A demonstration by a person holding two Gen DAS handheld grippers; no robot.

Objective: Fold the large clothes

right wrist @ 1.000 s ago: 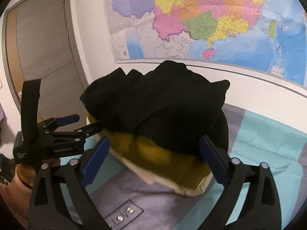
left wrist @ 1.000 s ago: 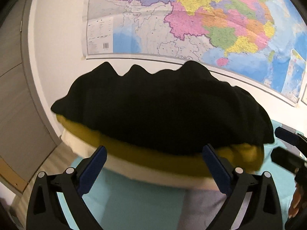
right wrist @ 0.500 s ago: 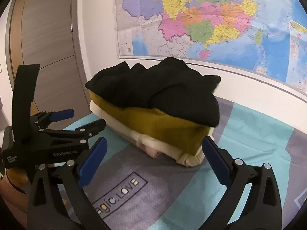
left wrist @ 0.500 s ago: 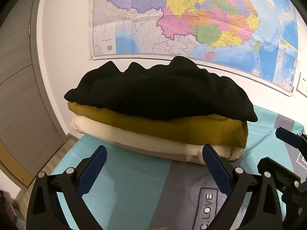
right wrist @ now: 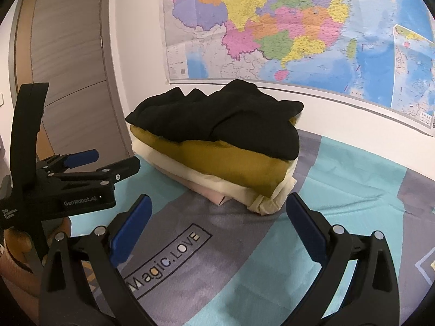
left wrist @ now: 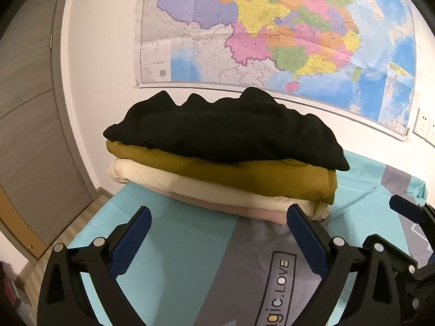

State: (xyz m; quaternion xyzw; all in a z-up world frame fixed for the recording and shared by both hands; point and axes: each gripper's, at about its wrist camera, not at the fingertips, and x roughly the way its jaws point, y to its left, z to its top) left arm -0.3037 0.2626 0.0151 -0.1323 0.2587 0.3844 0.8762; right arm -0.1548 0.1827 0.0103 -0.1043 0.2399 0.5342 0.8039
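A stack of folded clothes sits at the far end of the bed against the wall: a black garment (left wrist: 228,133) (right wrist: 217,121) on top, a mustard one (left wrist: 244,176) (right wrist: 231,163) under it, then a cream one (left wrist: 217,190) (right wrist: 168,163) and a pink one (left wrist: 244,212) at the bottom. My left gripper (left wrist: 217,233) is open and empty, a short way back from the stack. My right gripper (right wrist: 217,221) is open and empty, also short of the stack. The left gripper also shows in the right wrist view (right wrist: 108,163).
The bed has a teal and grey cover (right wrist: 339,179) with "Magic.LOVE" printed on it. A large map (left wrist: 272,32) hangs on the white wall behind the stack. A grey door (right wrist: 68,68) stands at the left. Wall sockets (left wrist: 424,129) are at the right.
Both grippers have pulled back from the stack, which looked close and large before and now sits farther off. The stack itself lies settled on the bed.
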